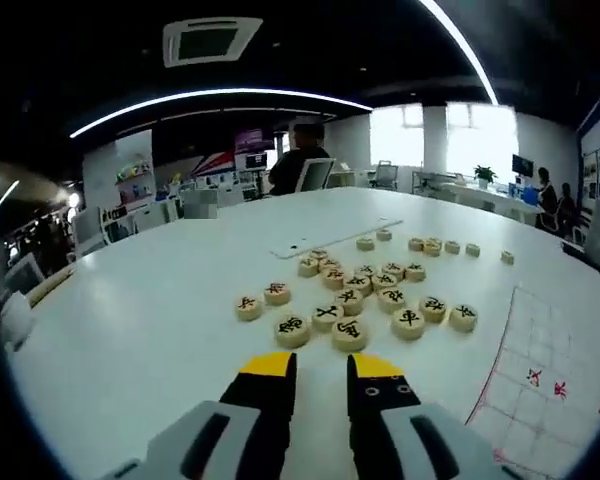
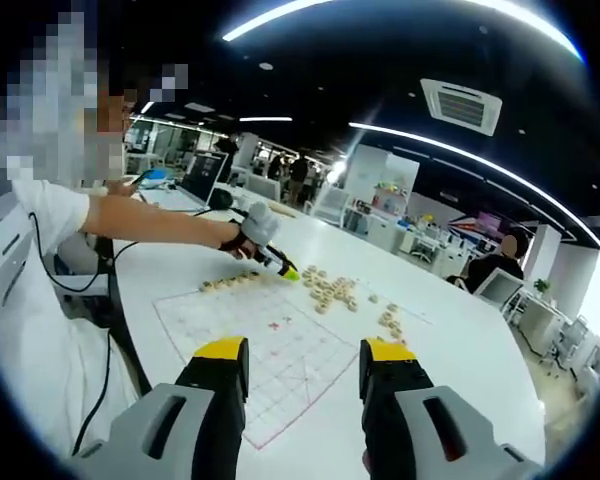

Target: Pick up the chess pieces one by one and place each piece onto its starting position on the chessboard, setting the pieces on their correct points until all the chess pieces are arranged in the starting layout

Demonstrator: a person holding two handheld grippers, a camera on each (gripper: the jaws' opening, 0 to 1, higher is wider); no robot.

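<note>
Nearest in the left gripper view, the left gripper [image 1: 320, 385] rises from the bottom edge, its yellow-tipped black fingers [image 1: 265, 385] set a narrow gap apart with nothing between them, hovering over the bare white desk [image 1: 130, 320]. Just beyond the tips, around the middle of the frame, lies a loose cluster of round wooden chess pieces [image 1: 350, 300], flat on the desk with black or red characters face up; a few stragglers [image 1: 435, 246] sit farther back toward the upper right. At the lower right corner the chessboard [image 1: 540, 385], a white sheet with a red grid, lies flat beside the cluster. In the right gripper view, the right gripper [image 2: 305, 385] also rises from the bottom, its fingers [image 2: 225, 375] spread wide and empty above the near edge of the chessboard [image 2: 280, 350]. A short row of pieces [image 2: 230, 282] rests along the far left edge of the board, and the main heap lies beyond it, right of centre. From the left of this view a person's arm [image 2: 150, 222] reaches across, holding the left gripper [image 2: 280, 266] low over the desk between the row and the heap. A seated person [image 2: 495, 262] is at the far right.
</note>
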